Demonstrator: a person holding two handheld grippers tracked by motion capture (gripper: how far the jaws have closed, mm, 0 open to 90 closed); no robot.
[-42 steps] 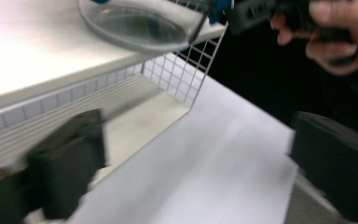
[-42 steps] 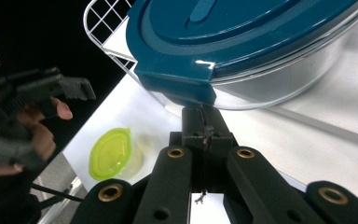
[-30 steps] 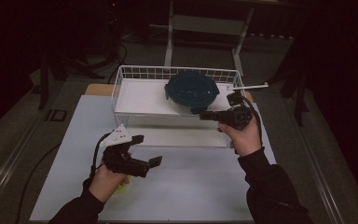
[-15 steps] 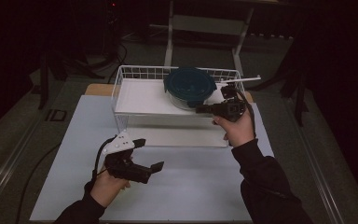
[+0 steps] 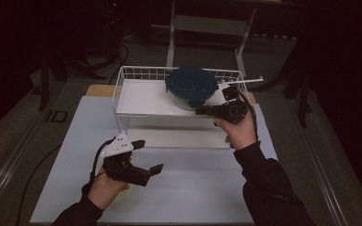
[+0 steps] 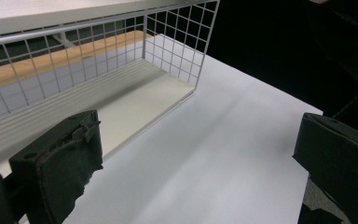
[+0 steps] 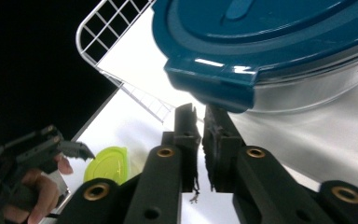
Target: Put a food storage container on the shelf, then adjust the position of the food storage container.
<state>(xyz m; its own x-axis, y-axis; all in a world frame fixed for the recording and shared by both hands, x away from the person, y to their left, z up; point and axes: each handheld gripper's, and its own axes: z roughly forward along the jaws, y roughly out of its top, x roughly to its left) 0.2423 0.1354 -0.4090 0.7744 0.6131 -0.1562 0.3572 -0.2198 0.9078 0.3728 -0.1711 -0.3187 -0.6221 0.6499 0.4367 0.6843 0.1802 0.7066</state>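
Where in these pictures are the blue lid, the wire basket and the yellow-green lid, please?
blue lid (image 5: pixel 191 82): high view, middle of its top.
wire basket (image 5: pixel 141 73): high view, far rim.
yellow-green lid (image 7: pixel 106 164): right gripper view, middle of its top face.

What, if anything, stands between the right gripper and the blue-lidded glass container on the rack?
Nothing visible. The right gripper, jaws nearly together with nothing between them, sits just below the lid tab of the glass container on the wire rack.
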